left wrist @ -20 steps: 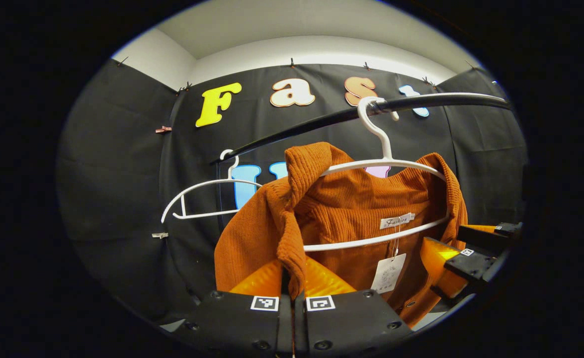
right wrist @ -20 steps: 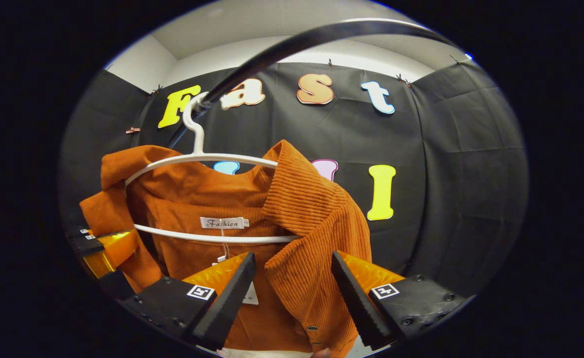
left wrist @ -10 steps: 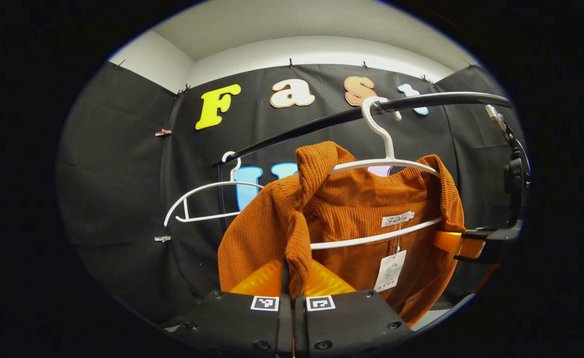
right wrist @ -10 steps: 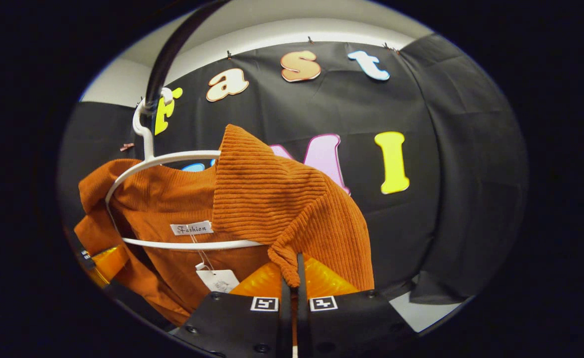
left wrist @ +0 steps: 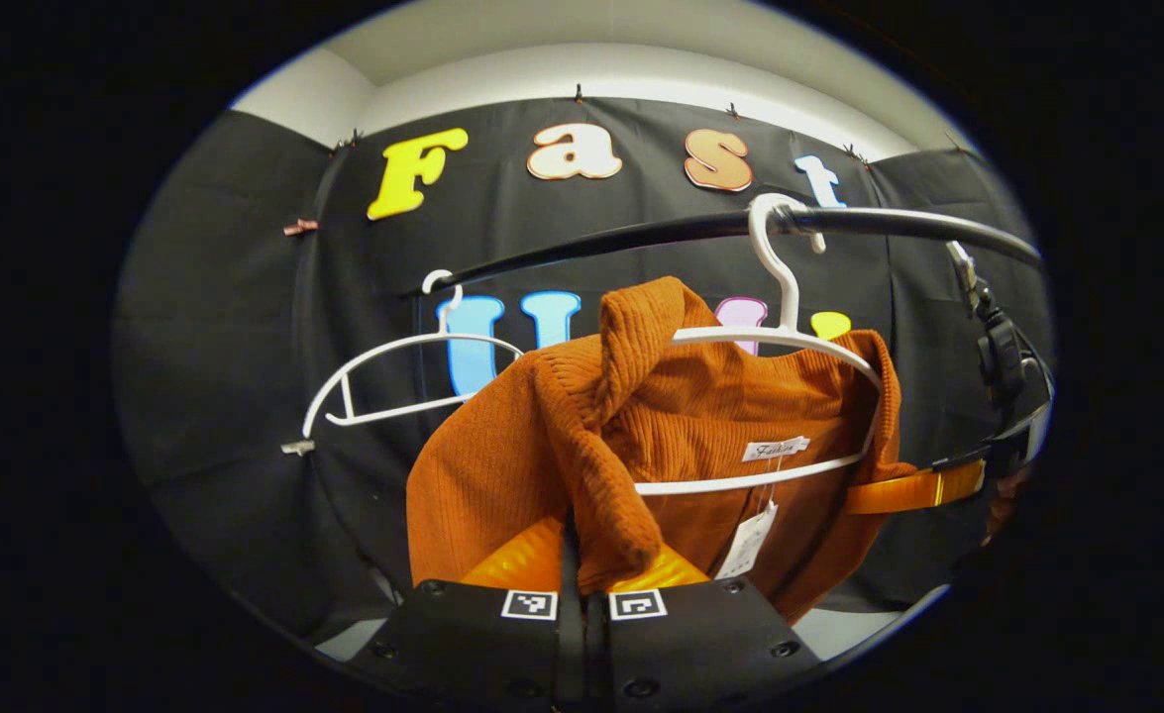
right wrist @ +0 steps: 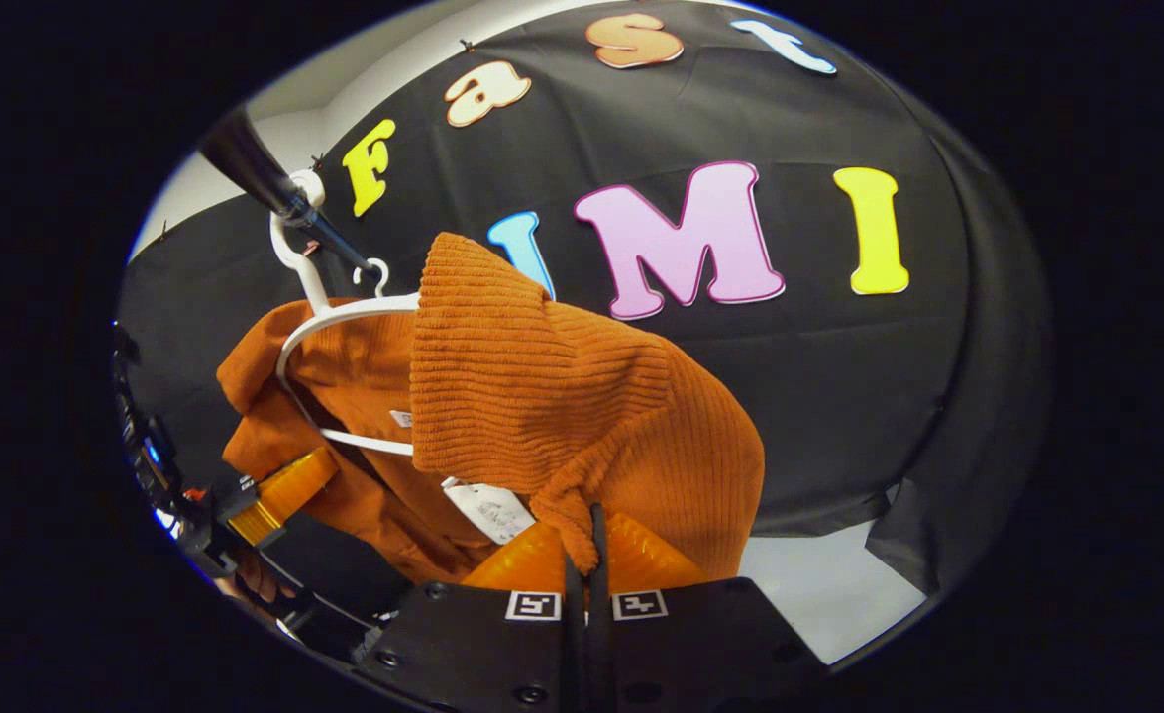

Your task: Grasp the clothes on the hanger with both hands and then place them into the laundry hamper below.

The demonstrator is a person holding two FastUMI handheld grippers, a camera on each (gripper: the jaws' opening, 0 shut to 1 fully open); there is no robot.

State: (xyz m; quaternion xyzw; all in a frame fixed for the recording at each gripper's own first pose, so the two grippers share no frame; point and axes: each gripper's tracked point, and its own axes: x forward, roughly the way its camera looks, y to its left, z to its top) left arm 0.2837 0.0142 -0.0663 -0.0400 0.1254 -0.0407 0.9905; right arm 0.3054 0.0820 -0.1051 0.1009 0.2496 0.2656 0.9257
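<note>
So you're pinching the orange corduroy jacket (left wrist: 700, 416) with both tools at once. Your left tool (left wrist: 582, 555) is clenched on a fold of its collar, the fabric bunching up right between the two fingers. In the right gripper view your right tool (right wrist: 586, 555) is doing the same on the other shoulder, fingers squeezed together with a little knot of cloth sticking up from them.

The jacket is sitting partly on the white hanger (left wrist: 790, 342), whose hook is looped over the black rail (left wrist: 641, 236); the near shoulder is bulging up and forward off the hanger arm, while the bottom bar is crossing the open neck just under the sewn-in label. A paper tag (left wrist: 745, 543) is dangling below that bar. In the left gripper view your right tool is poking in at the jacket's far edge. A second, bare hanger (left wrist: 393, 381) is hanging on the same rail, beside the jacket.
</note>
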